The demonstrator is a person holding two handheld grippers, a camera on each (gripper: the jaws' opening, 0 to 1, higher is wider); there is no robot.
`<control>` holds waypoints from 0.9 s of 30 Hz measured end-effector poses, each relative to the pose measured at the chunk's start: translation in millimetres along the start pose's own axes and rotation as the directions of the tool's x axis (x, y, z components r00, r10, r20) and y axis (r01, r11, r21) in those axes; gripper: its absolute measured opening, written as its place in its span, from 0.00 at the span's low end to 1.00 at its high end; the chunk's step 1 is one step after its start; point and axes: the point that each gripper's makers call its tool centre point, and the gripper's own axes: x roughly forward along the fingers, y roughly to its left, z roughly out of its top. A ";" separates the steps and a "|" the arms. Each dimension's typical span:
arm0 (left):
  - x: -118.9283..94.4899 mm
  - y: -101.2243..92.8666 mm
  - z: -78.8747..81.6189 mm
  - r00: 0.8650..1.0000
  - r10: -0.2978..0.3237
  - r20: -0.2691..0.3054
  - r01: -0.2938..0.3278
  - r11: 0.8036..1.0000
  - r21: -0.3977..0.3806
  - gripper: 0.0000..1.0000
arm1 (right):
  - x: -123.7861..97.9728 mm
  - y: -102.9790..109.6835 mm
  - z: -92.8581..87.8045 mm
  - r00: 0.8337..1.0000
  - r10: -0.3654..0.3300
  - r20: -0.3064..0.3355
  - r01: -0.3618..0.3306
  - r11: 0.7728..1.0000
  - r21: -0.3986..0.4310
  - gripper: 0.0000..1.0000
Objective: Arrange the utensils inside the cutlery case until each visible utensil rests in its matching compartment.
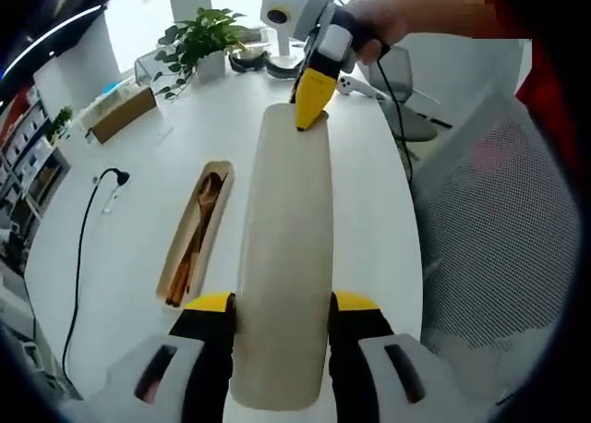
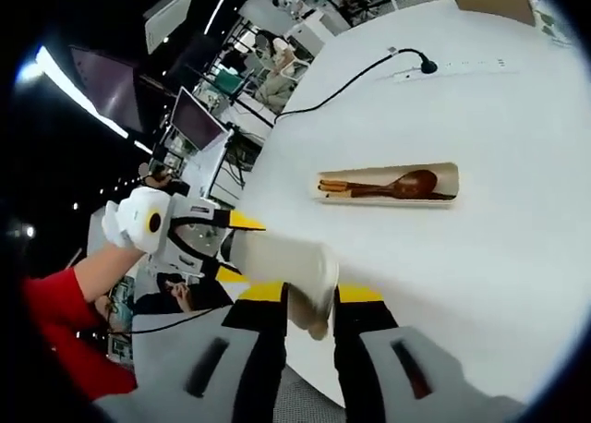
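Your left tool [image 1: 282, 303] clamps the near end of the long cream case lid [image 1: 284, 257], its yellow-tipped jaws pressed to both edges. Your right tool [image 1: 310, 118] pinches the lid's far end at 12 o'clock in the left gripper view; in the right gripper view that tool [image 2: 309, 296] grips the lid [image 2: 277, 261] edge between narrow jaws, with the left tool [image 2: 231, 247] at 9 o'clock. The open cutlery case [image 1: 220, 178] lies on the white counter [image 1: 138, 220] at 10 o'clock from the left tool, holding a wooden spoon [image 1: 205, 201] and chopsticks [image 1: 182, 275]. A black cable [image 1: 85, 220] trails farther left, with a potted plant [image 1: 199, 40] at 11 o'clock.
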 end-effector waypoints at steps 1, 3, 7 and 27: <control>-0.7 -3.0 0.8 1.000 0.002 -0.004 -0.002 1.000 -0.005 0.40 | -0.8 1.4 -1.5 1.000 -0.008 -0.006 0.008 1.000 0.003 0.18; -1.5 -6.8 1.7 1.000 0.008 -0.008 -0.008 1.000 -0.006 0.40 | -3.7 1.9 -5.3 0.999 -0.040 -0.031 0.039 0.999 -0.022 0.19; -2.7 -15.5 6.7 1.000 -0.005 -0.023 0.004 0.999 -0.036 0.40 | -10.4 4.0 -9.6 0.991 -0.099 -0.087 0.096 0.995 -0.039 0.21; -11.3 48.0 56.2 0.989 -0.066 -0.134 0.068 0.998 0.009 0.40 | -33.6 -27.2 52.7 0.972 -0.189 -0.142 0.184 0.982 -0.045 0.31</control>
